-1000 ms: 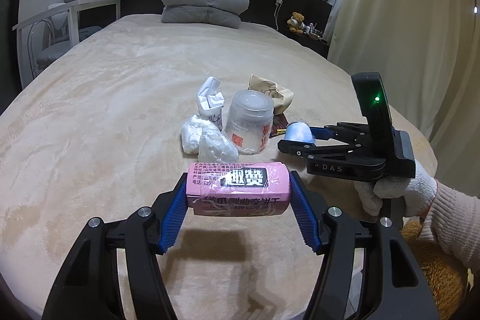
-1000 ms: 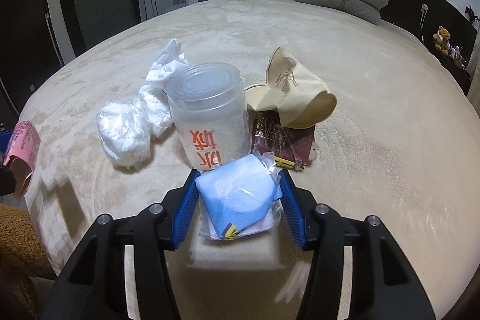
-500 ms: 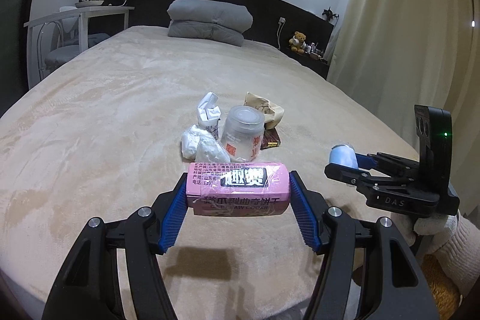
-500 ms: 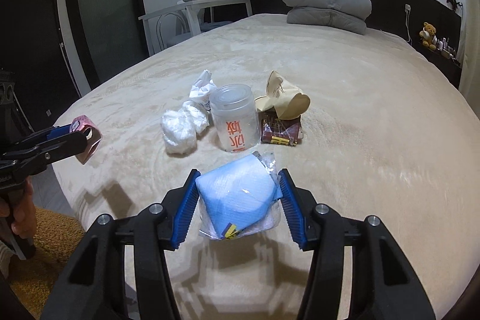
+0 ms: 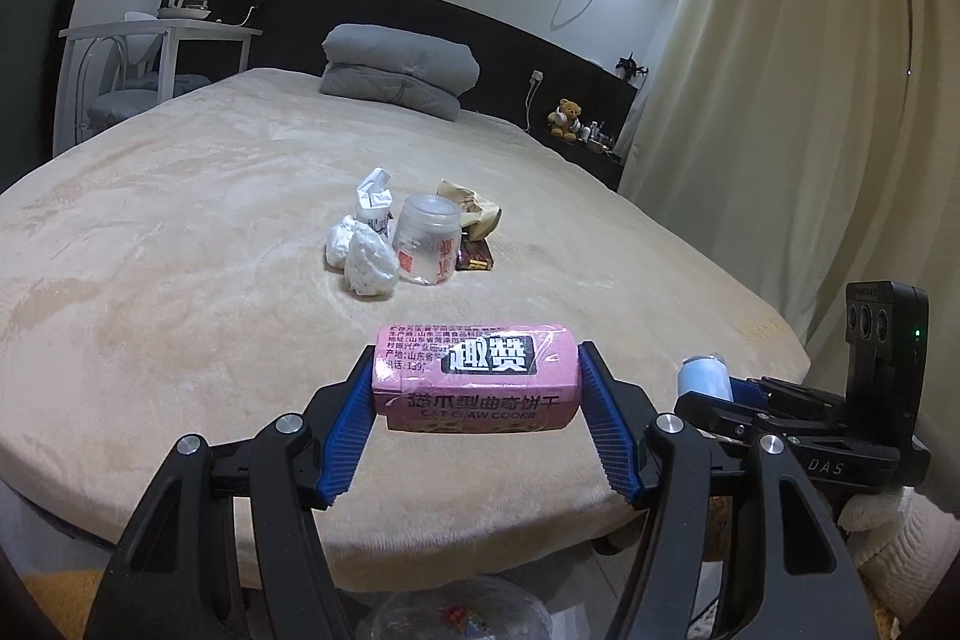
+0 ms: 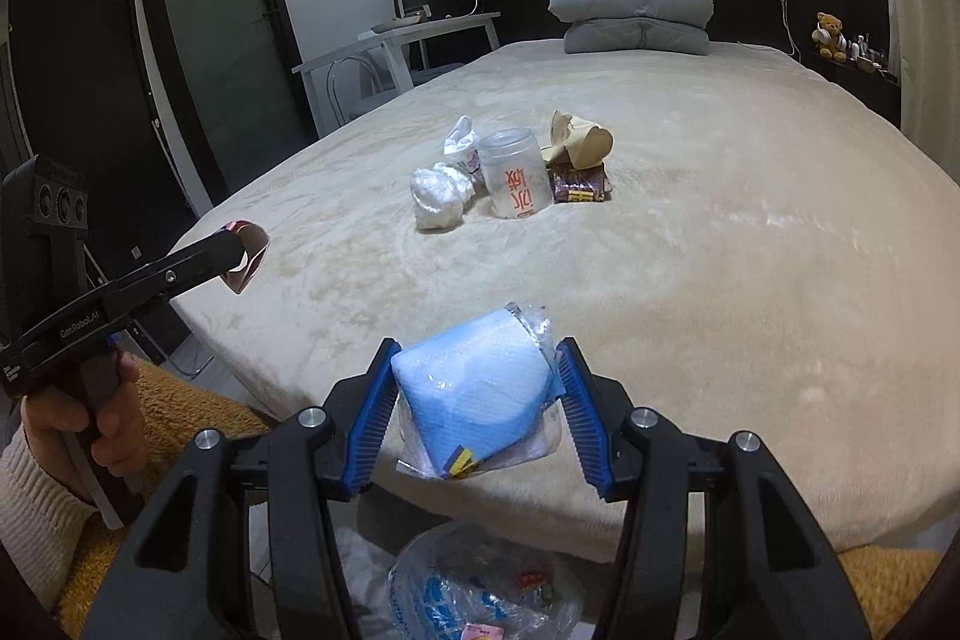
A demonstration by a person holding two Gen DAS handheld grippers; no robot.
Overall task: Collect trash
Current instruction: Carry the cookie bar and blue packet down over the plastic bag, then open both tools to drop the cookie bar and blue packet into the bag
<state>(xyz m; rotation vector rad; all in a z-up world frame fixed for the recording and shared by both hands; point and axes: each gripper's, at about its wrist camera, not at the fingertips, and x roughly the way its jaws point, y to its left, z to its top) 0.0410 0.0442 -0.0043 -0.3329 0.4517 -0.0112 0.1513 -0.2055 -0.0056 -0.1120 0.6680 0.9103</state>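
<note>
Trash bag (image 6: 480, 586): now in view below both tools, on the floor at the bed's near edge; earlier frames showed only bedding there.
Left gripper (image 5: 477, 400): clamped on the pink cookie box (image 5: 477, 376), drawn back to the bed (image 5: 180, 280) edge.
Right gripper (image 6: 474, 400): clamped on the blue packet (image 6: 474, 388) in clear film, likewise withdrawn over the edge, above the bag.
Remaining trash: farther off than before, mid-bed; tissue wads (image 5: 363, 259) touching the clear jar (image 5: 429, 247), brown paper bag (image 5: 471, 208) and dark wrapper (image 5: 474, 256) just behind.
Surroundings: grey pillows (image 5: 402, 70) at the headboard, curtain (image 5: 810, 100) on the right.
</note>
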